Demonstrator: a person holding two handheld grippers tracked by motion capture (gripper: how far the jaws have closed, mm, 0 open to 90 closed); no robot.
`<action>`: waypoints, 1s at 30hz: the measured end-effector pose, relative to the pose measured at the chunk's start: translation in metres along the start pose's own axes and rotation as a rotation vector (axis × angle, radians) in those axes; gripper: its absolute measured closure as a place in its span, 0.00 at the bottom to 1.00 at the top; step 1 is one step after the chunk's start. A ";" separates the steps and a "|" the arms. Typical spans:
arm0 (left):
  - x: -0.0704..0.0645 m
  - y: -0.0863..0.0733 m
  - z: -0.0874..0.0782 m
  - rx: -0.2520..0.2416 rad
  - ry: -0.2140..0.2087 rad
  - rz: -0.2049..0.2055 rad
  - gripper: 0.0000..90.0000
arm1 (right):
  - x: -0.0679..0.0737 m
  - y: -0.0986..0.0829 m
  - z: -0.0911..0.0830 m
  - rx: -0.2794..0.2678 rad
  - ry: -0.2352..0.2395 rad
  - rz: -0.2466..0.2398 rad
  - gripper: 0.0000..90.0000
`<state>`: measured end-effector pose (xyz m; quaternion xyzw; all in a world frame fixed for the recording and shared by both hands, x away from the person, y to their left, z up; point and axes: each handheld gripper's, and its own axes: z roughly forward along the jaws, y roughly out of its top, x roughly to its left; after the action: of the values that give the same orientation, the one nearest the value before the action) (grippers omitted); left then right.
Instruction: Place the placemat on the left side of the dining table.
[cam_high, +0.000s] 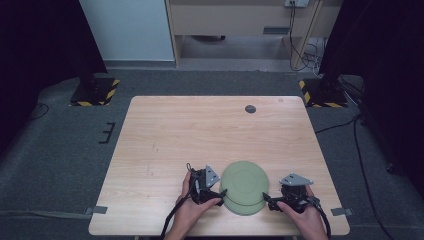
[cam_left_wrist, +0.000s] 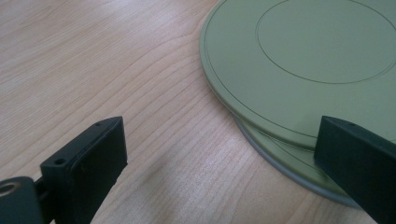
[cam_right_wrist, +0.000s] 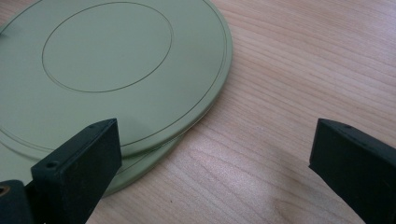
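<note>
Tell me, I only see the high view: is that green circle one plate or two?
Observer: Two. The left gripper view shows the top plate lying on a bottom plate, slid a little off it.
Operator: Is the left gripper grabbing them?
Observer: No. The left gripper is open, one of its jaws over the plates' edge and the other over bare table.
Operator: And the other one?
Observer: The right gripper is open too, with one of its jaws over the plates' rim and the other over the wood.
</note>
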<state>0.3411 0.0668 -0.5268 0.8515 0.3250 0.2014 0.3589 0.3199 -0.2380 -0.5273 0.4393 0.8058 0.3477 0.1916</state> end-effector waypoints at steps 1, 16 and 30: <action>0.000 0.000 0.000 0.000 0.000 0.000 0.02 | 0.000 0.000 0.000 0.000 0.000 0.000 0.02; 0.004 0.002 0.003 0.002 0.003 -0.007 0.03 | 0.000 0.001 0.003 -0.001 -0.003 0.009 0.02; 0.005 0.003 0.002 0.002 0.005 -0.005 0.03 | 0.000 0.002 0.003 -0.005 -0.006 0.009 0.02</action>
<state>0.3472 0.0679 -0.5260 0.8504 0.3282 0.2023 0.3581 0.3229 -0.2357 -0.5281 0.4436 0.8025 0.3492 0.1932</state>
